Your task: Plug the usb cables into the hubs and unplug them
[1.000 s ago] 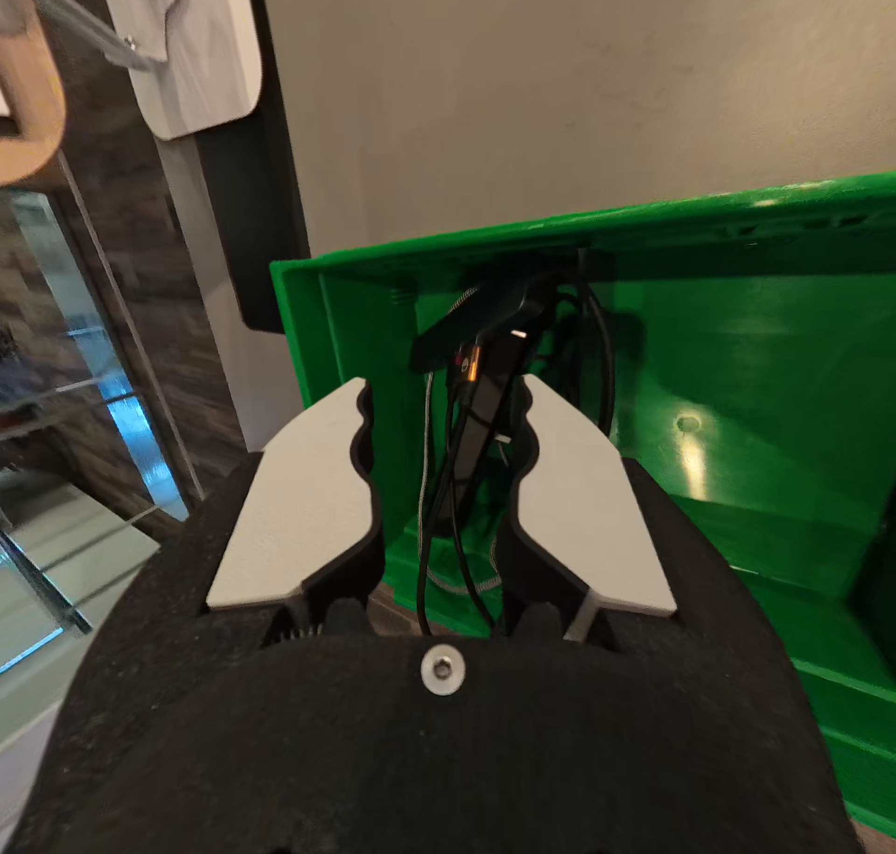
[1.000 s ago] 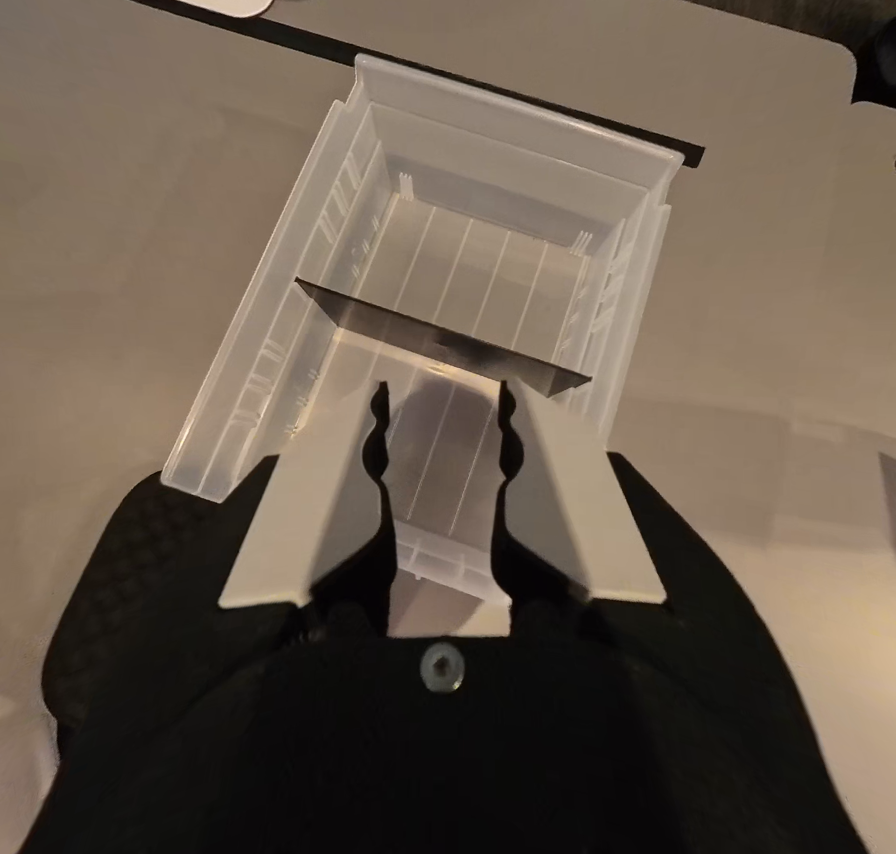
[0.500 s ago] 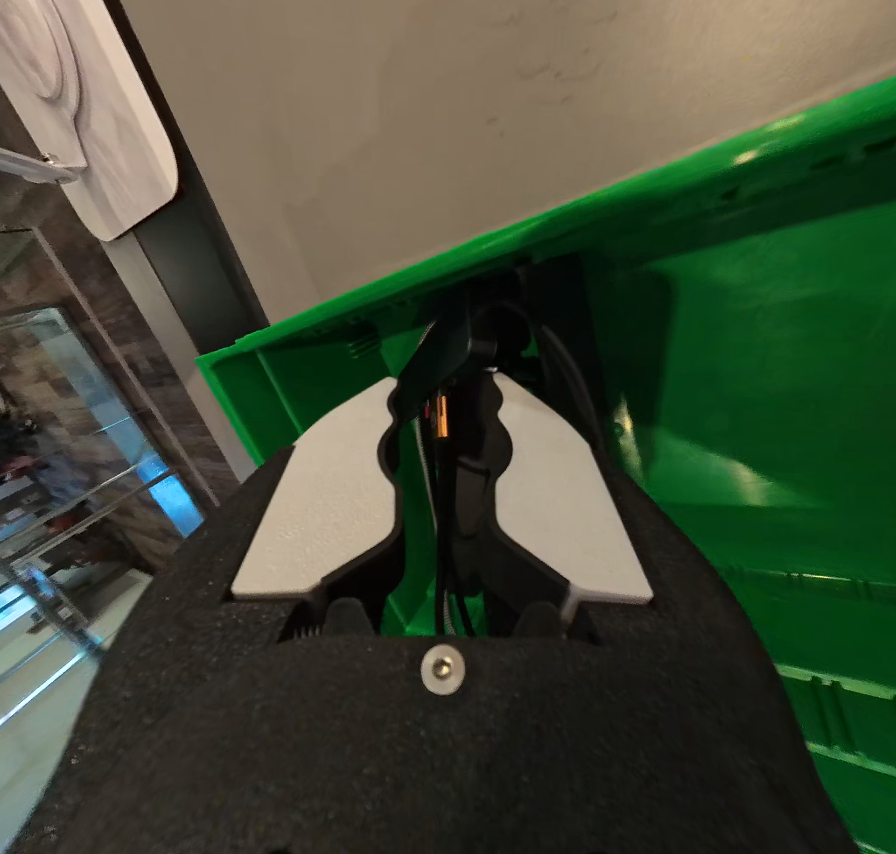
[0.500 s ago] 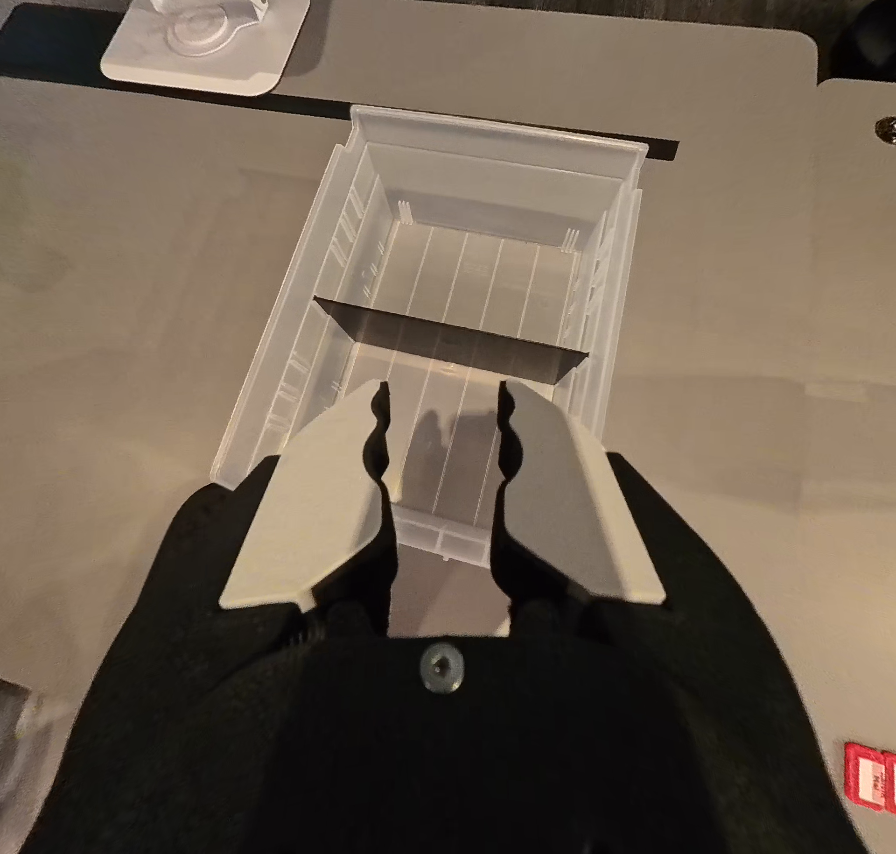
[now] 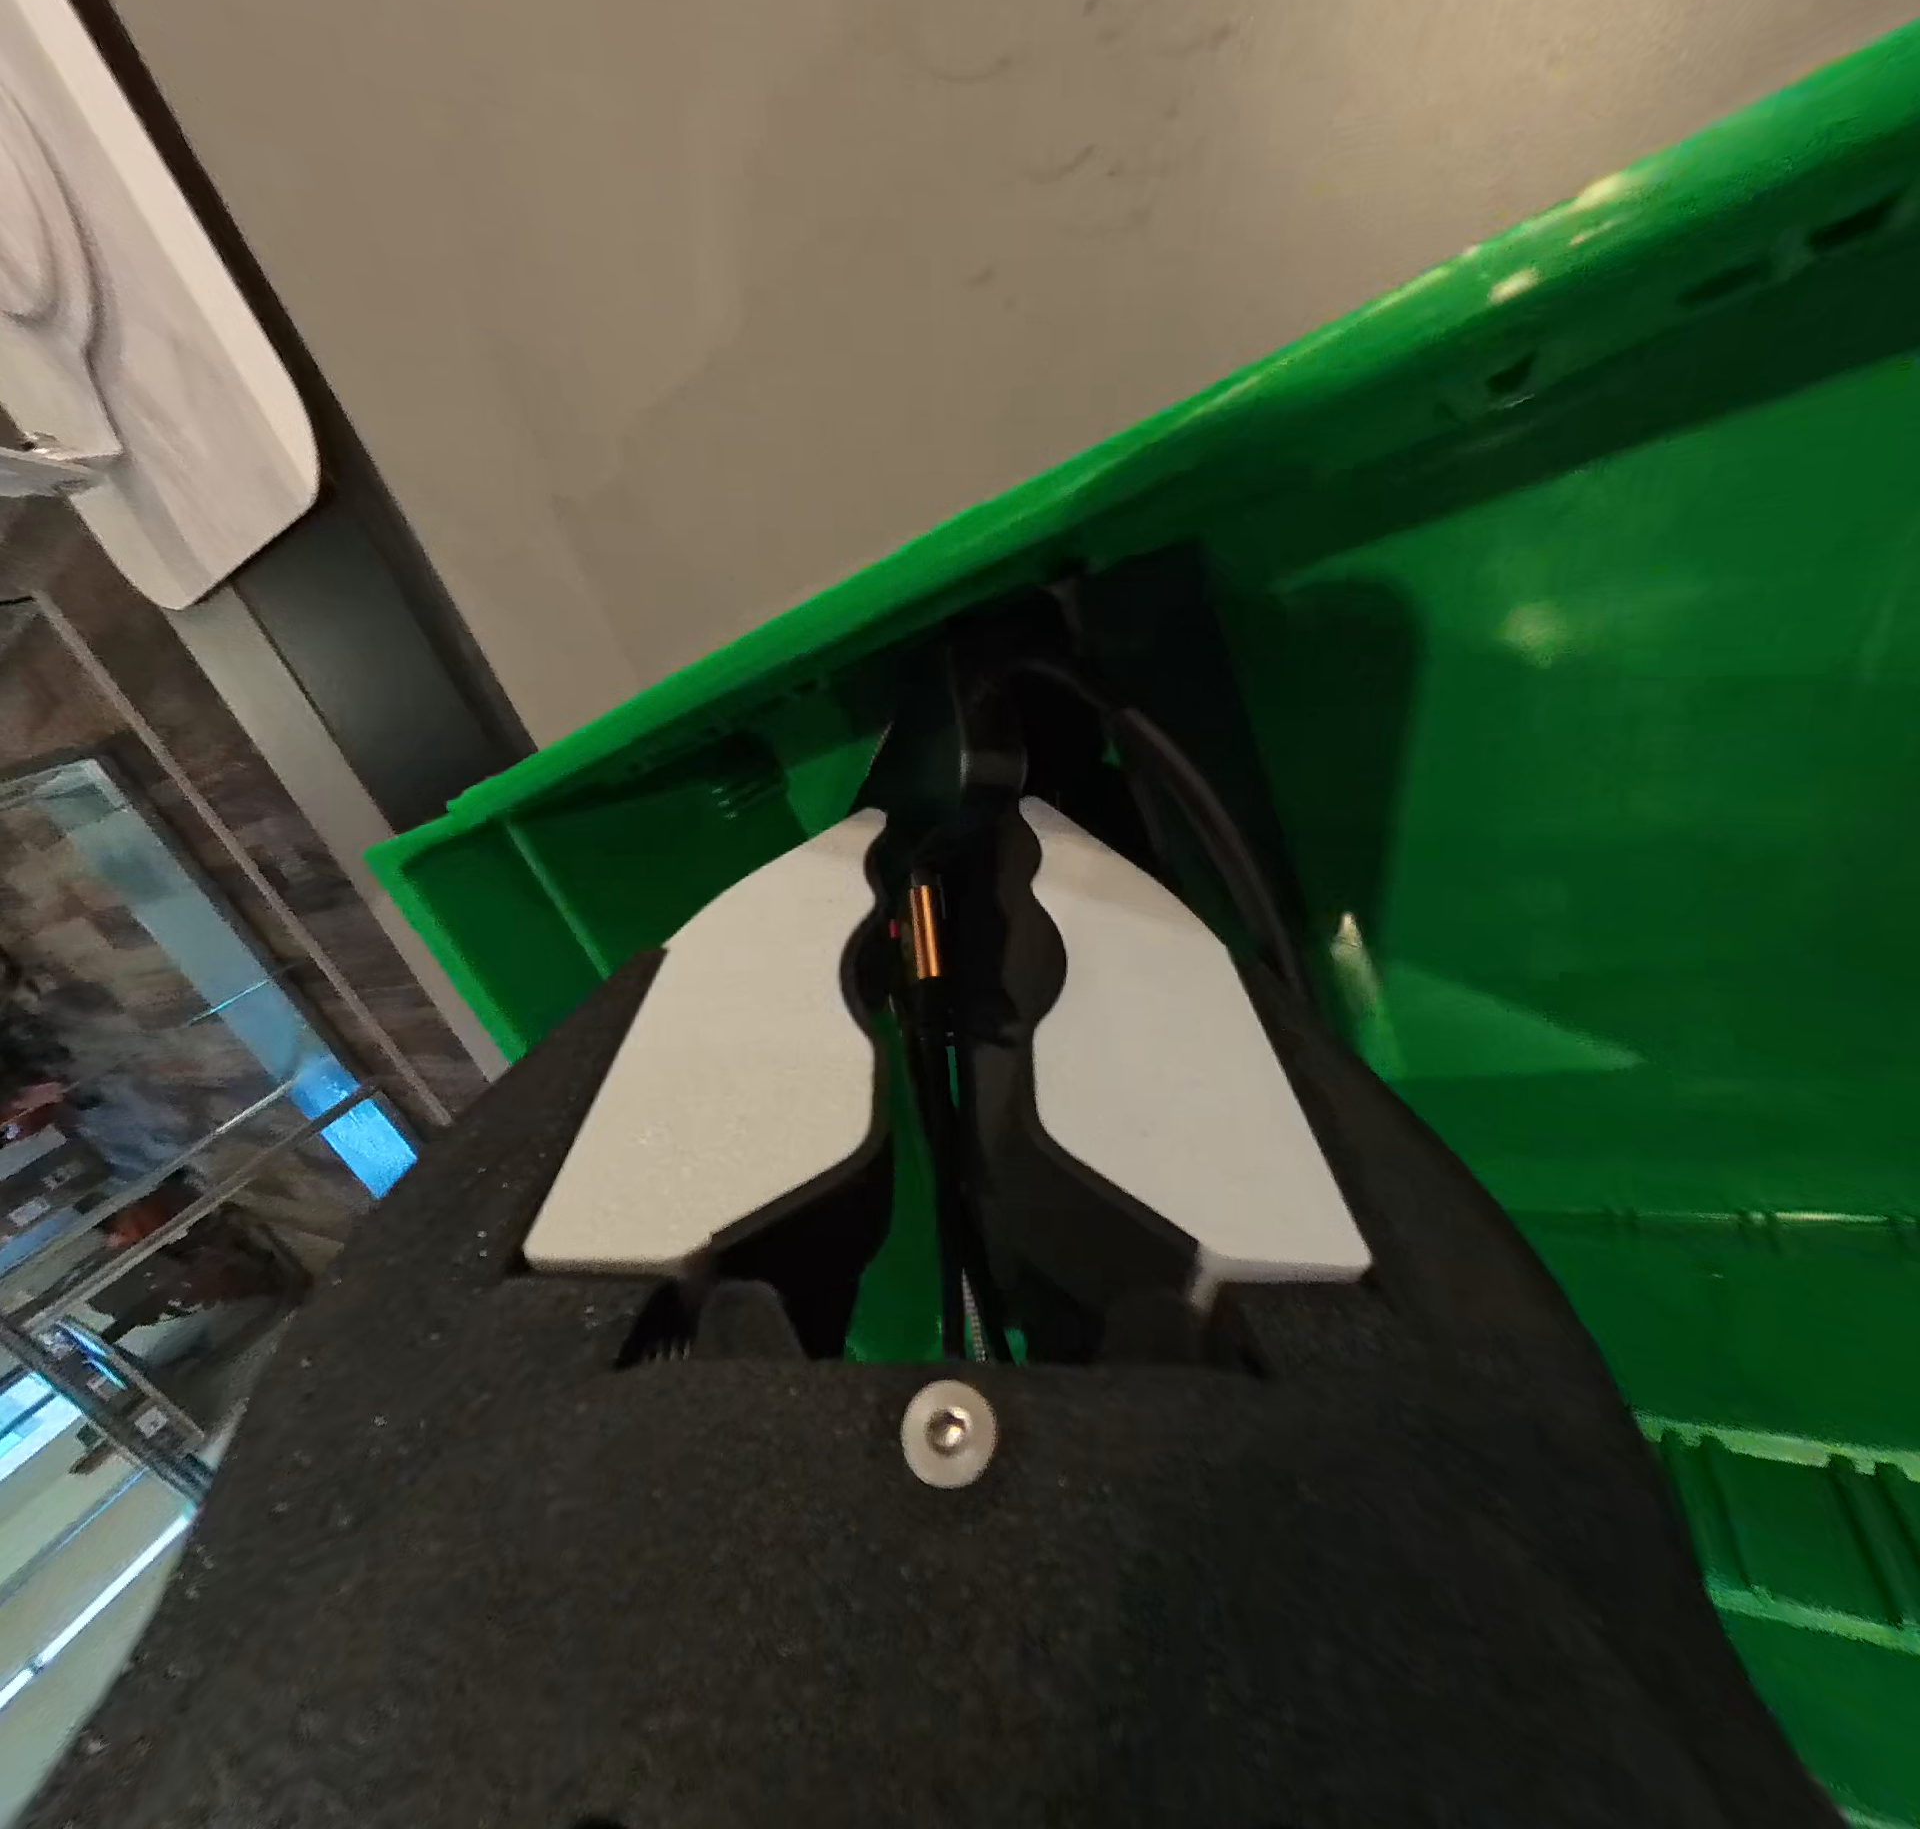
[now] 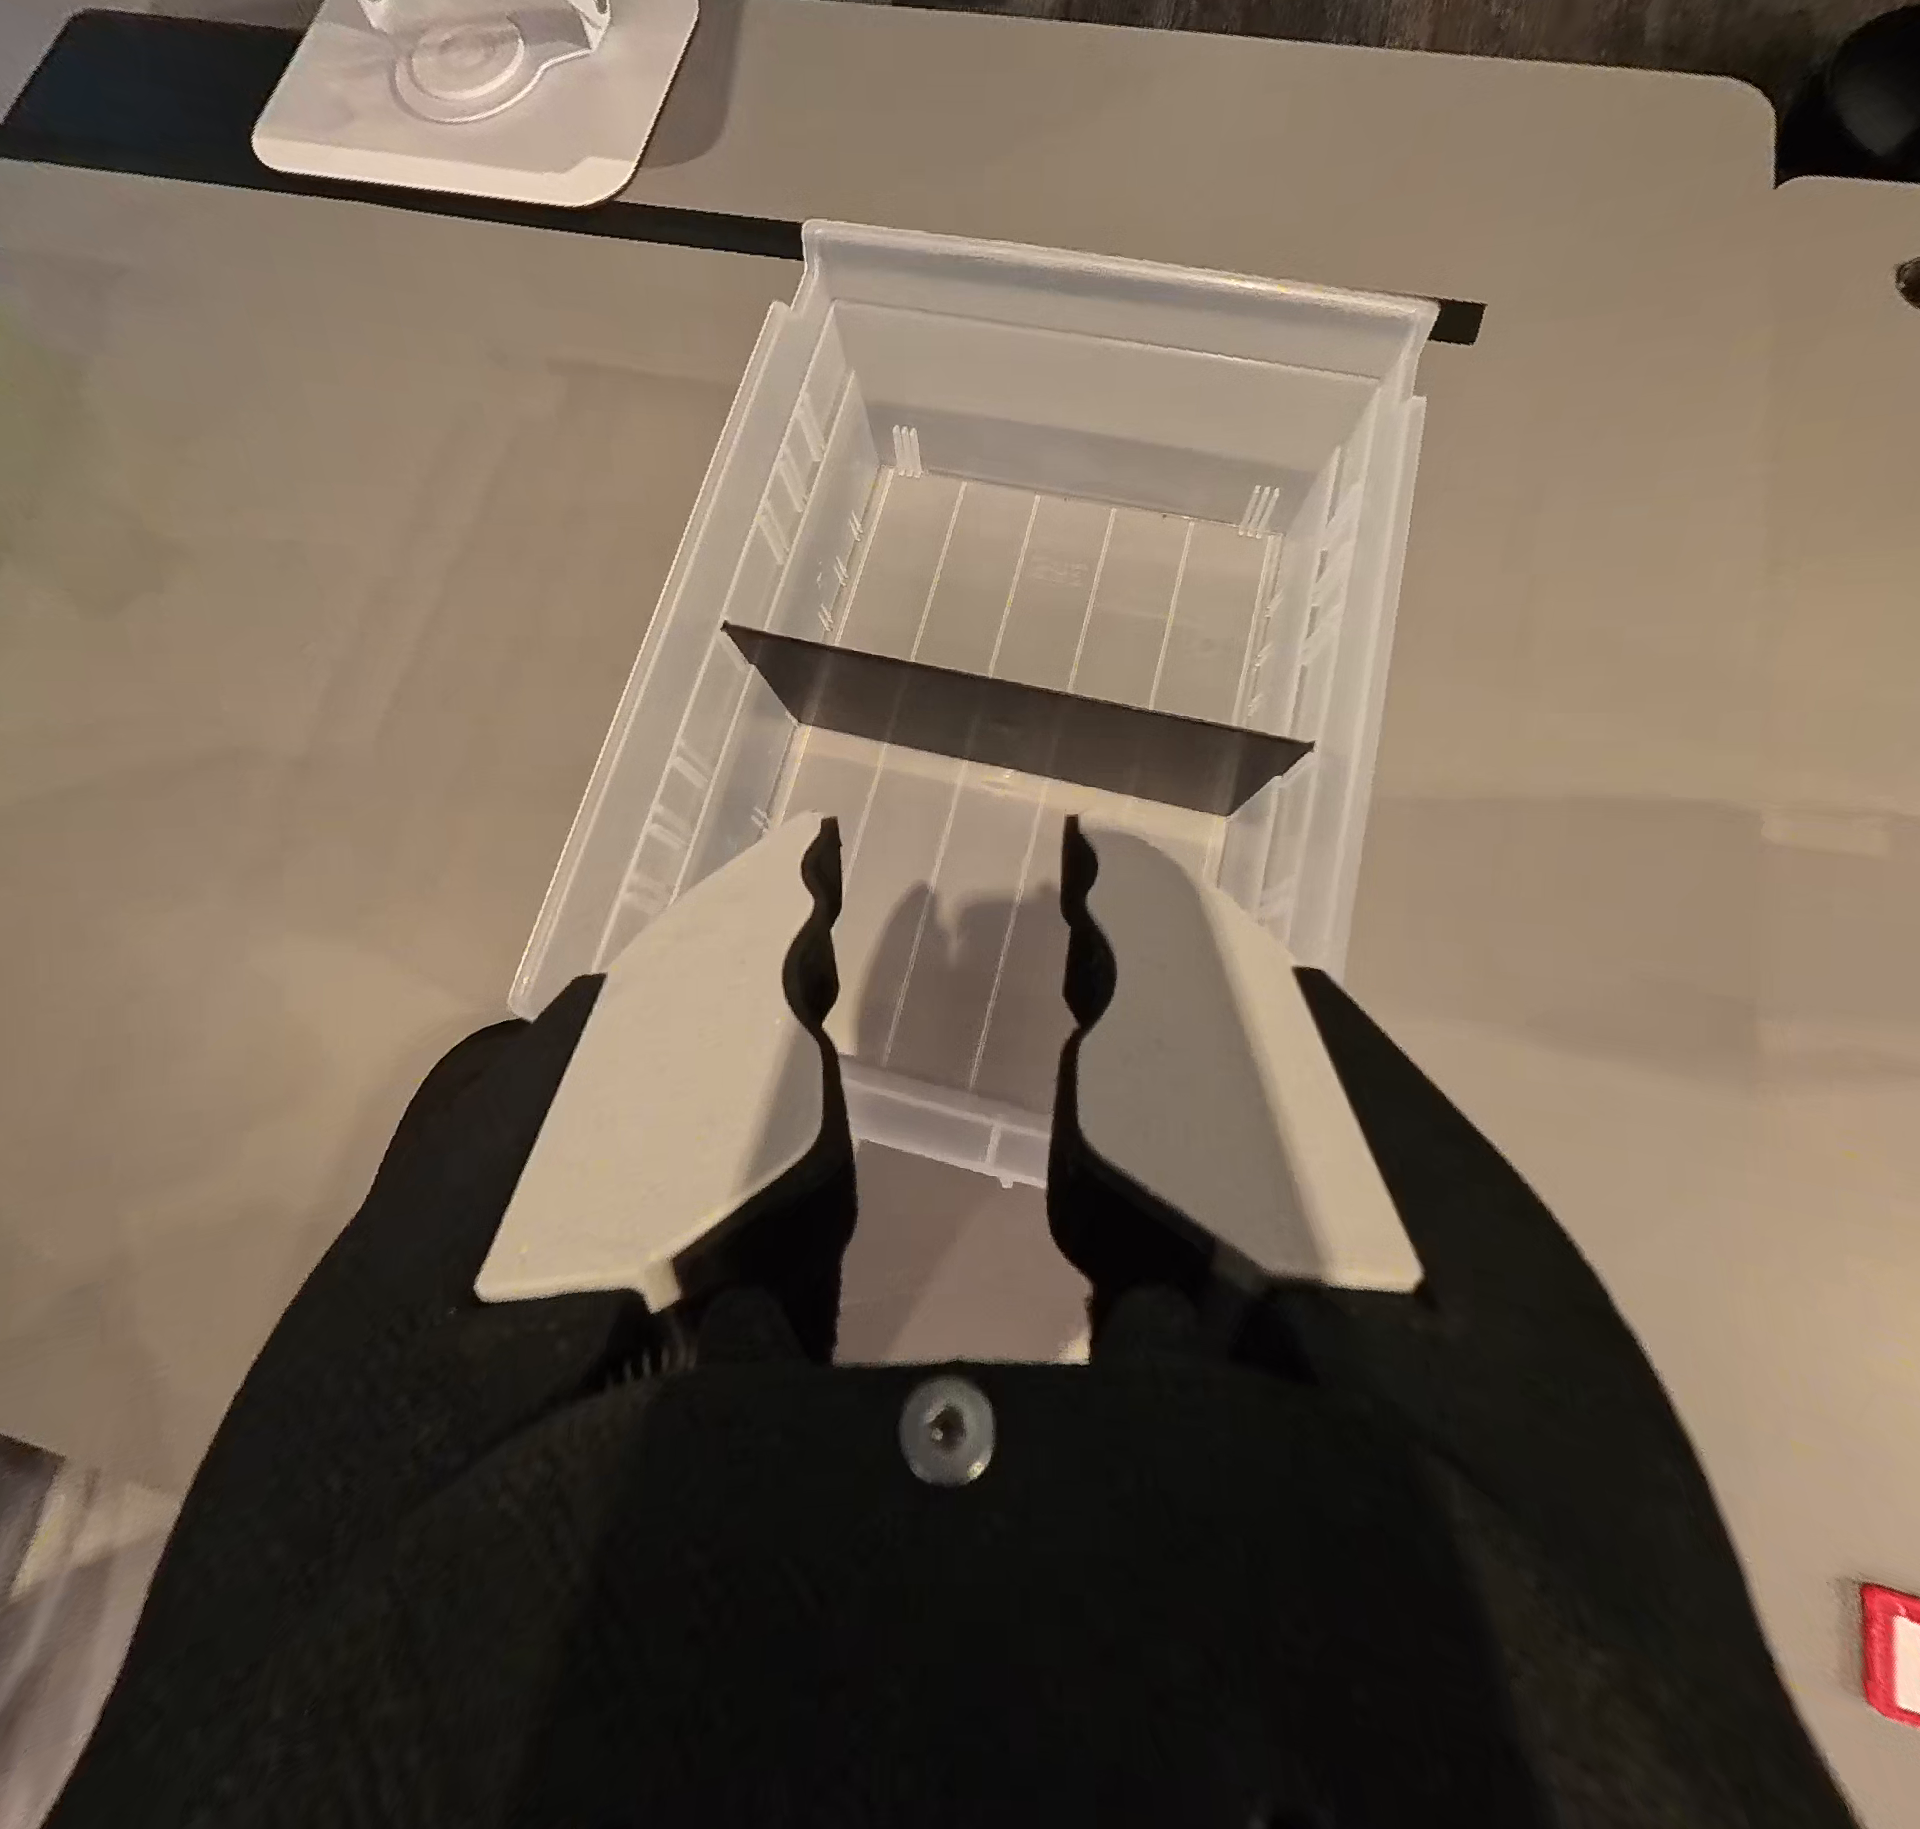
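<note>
Two claws show, one per wrist view. Left of the left gripper (image 5: 954,823) sits a white rounded plate (image 5: 135,325) beside a dark strip, with blurred glass panels below it. This claw is clenched on a black usb hub (image 5: 940,740), whose dark body pokes out just past the fingertips; a cable plug with an orange-gold band (image 5: 923,932) lies in the narrow gap between the fingers, and black cables (image 5: 951,1156) trail back toward the palm. Around and right of the claw stands a green crate (image 5: 1558,844), the hub and cables inside it near its far rim.

Left of and beyond the right gripper (image 6: 945,829) rests a white lamp base (image 6: 468,86) on the grey table (image 6: 260,636). This claw is released, its fingers spread and holding nothing, hovering over the near compartment of a clear plastic bin (image 6: 1101,293). A dark divider (image 6: 1018,730) crosses the bin just ahead of the fingertips. Far right, low, a red-edged tag (image 6: 1891,1696) lies on the table.
</note>
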Demonstrator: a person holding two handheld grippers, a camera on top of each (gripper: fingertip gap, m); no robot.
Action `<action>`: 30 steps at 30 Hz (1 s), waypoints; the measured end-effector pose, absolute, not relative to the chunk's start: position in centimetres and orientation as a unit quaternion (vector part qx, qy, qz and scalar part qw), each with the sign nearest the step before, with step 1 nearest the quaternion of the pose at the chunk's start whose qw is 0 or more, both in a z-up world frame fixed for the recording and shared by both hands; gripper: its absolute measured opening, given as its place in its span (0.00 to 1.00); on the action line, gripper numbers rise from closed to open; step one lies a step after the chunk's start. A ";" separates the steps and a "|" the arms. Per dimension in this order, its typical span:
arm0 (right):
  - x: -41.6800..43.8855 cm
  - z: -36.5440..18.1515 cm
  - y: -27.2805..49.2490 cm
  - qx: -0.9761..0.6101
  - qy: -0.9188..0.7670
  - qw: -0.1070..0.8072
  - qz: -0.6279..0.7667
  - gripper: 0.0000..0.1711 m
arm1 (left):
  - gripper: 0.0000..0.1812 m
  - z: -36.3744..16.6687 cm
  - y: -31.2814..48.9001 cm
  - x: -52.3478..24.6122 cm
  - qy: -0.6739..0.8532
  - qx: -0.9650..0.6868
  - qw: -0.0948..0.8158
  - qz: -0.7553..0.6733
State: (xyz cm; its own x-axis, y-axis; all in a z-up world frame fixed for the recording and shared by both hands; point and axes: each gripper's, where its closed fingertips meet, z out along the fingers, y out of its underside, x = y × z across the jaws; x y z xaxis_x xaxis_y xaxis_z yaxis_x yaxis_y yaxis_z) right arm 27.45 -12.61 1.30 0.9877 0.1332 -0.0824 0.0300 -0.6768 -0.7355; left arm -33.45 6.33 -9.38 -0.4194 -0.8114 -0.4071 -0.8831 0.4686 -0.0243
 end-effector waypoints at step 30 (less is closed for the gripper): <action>-17.4 18.6 -0.3 -0.518 -0.375 0.769 -0.031 0.35 | 0.06 23.3 -1.5 -23.1 0.441 -0.616 0.511 -0.406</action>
State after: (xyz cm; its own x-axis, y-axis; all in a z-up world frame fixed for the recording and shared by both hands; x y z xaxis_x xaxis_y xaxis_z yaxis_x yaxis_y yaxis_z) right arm -17.44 -0.31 18.57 0.7176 0.3400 0.6079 0.4354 0.4622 -0.7725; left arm -23.12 -1.53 23.30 0.2814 -0.9583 0.0496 -0.1270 -0.0884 -0.9880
